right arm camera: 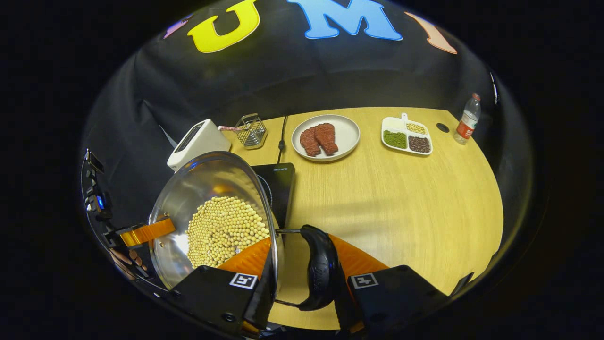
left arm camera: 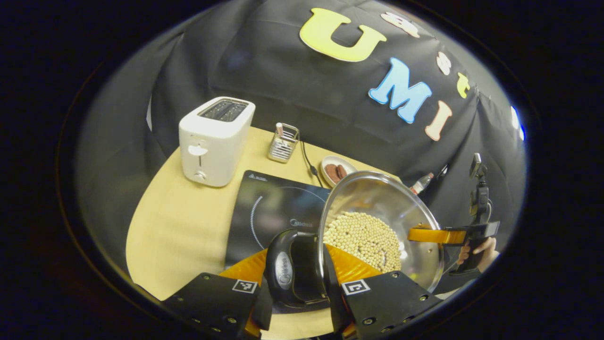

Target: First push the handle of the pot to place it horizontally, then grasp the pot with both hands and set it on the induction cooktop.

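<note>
The pot (left arm camera: 377,222) was a shiny steel pan with two black loop handles (left arm camera: 289,269), holding a heap of pale round beans (left arm camera: 365,238). It was tilted, lifted above the wooden table. The cooktop (left arm camera: 269,212), a flat black glass slab with a ring mark, lay on the table at about ten o'clock from the pot, partly beneath it.

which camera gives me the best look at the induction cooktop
The left gripper view: the induction cooktop shows most of its dark top with the ring marking, ahead of the pot. In the right gripper view, a narrow strip peeks out beside the pot.
</note>
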Demonstrator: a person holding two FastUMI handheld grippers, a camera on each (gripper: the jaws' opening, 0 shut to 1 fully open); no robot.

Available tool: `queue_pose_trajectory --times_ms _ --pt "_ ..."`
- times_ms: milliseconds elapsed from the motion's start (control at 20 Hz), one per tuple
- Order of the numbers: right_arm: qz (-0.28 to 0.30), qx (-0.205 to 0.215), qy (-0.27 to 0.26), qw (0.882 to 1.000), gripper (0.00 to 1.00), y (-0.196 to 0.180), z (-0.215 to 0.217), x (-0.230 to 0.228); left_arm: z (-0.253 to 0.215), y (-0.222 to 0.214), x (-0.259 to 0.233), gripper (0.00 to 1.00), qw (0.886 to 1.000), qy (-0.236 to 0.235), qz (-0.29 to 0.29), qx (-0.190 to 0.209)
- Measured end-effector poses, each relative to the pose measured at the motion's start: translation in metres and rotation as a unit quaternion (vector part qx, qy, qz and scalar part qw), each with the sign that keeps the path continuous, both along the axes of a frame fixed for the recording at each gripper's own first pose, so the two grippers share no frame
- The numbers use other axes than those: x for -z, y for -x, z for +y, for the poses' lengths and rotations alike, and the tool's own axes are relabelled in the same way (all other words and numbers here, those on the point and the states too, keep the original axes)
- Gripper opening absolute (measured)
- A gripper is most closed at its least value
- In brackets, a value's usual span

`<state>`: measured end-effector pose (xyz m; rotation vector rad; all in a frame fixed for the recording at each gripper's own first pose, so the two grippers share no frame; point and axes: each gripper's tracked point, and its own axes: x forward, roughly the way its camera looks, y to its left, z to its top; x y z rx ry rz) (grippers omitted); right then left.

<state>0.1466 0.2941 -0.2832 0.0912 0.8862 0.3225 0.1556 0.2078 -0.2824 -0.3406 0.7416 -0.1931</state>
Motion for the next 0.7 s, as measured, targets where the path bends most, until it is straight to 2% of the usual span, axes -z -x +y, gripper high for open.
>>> queue_pose_trajectory --times_ms 100,150,250,500,550,600,700 --pt "0.005 -0.001 -0.008 1.000 0.54 -0.011 0.016 0.007 0.014 -0.011 0.004 0.49 1.000 -0.005 0.001 -0.005" --pt "0.008 -0.002 -0.013 1.000 0.54 -0.015 0.022 0.009 0.021 -0.016 0.006 0.46 1.000 -0.008 0.003 -0.007" --pt "0.010 -0.002 -0.020 1.000 0.54 -0.027 0.033 0.016 0.032 -0.025 0.014 0.46 1.000 -0.011 0.008 -0.010" --pt "0.018 0.003 -0.028 0.999 0.54 -0.053 0.049 0.034 0.050 -0.049 0.032 0.53 1.000 -0.018 0.013 -0.016" --pt "0.021 0.004 -0.028 0.999 0.53 -0.057 0.050 0.038 0.050 -0.055 0.036 0.46 1.000 -0.018 0.014 -0.016" --pt "0.024 0.005 -0.029 0.999 0.54 -0.061 0.052 0.042 0.051 -0.060 0.040 0.53 1.000 -0.020 0.017 -0.015" --pt "0.033 0.008 -0.030 0.999 0.53 -0.069 0.053 0.050 0.053 -0.073 0.047 0.53 0.999 -0.022 0.019 -0.013"
